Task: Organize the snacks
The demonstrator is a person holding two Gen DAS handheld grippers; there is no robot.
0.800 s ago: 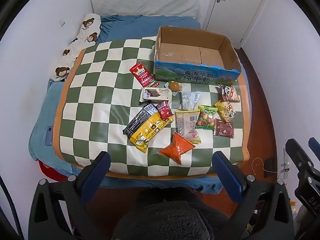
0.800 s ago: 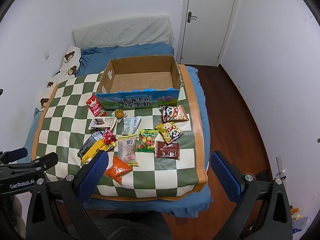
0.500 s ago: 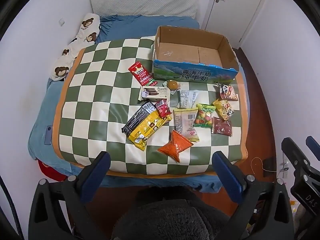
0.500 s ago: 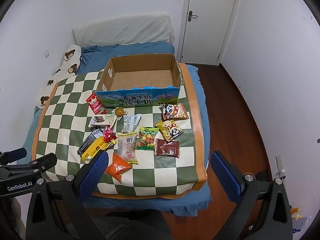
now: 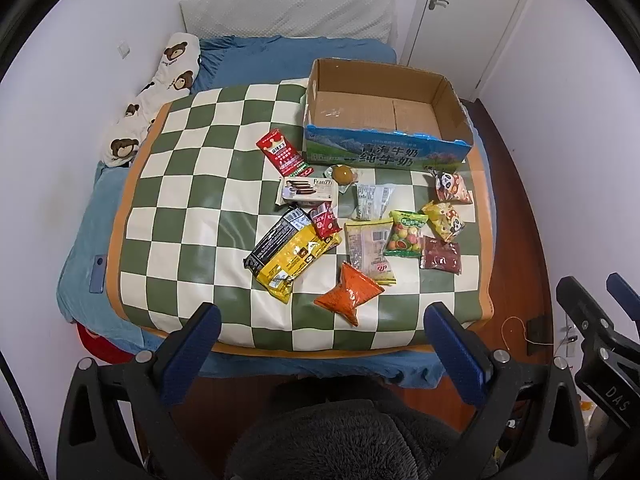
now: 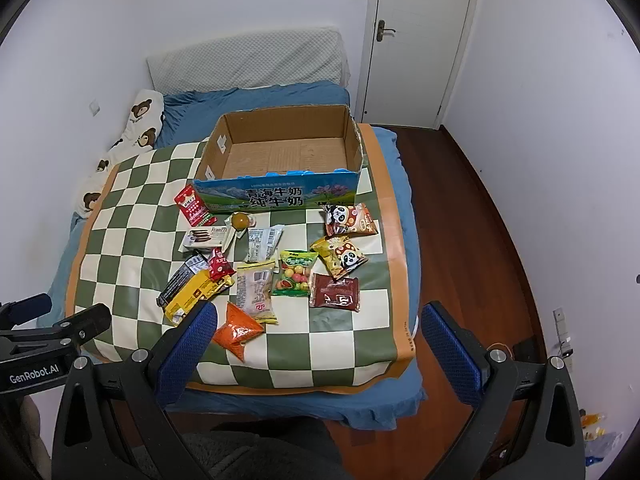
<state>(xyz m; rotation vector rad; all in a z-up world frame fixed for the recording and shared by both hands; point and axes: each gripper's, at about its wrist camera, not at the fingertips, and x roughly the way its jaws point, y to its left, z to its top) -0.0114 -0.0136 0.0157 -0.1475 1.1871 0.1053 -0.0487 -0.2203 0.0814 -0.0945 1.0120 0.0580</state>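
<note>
Several snack packets lie on a green-and-white checkered mat point(image 5: 192, 184) on a bed: an orange packet point(image 5: 349, 293) point(image 6: 237, 330), a yellow packet point(image 5: 294, 261), a green candy bag point(image 5: 405, 234) point(image 6: 295, 273), a dark red packet point(image 5: 441, 255) point(image 6: 335, 293), two panda bags point(image 6: 349, 220), a red packet point(image 5: 283, 155). An empty cardboard box point(image 5: 386, 148) point(image 6: 280, 192) stands behind them. My left gripper point(image 5: 322, 344) and right gripper point(image 6: 318, 338) are both open and empty, held in front of the bed's near edge.
A bear-print pillow point(image 5: 158, 90) lies along the left wall, a grey pillow point(image 6: 248, 60) at the head. A white door point(image 6: 420, 36) is at the back right. Wood floor point(image 6: 472, 232) runs along the bed's right side. A phone point(image 5: 98, 274) lies on the blue sheet.
Both views have drawn back and risen slightly; the bed and snacks sit a little farther up in frame. Both grippers stay open and nothing on the mat has moved.
</note>
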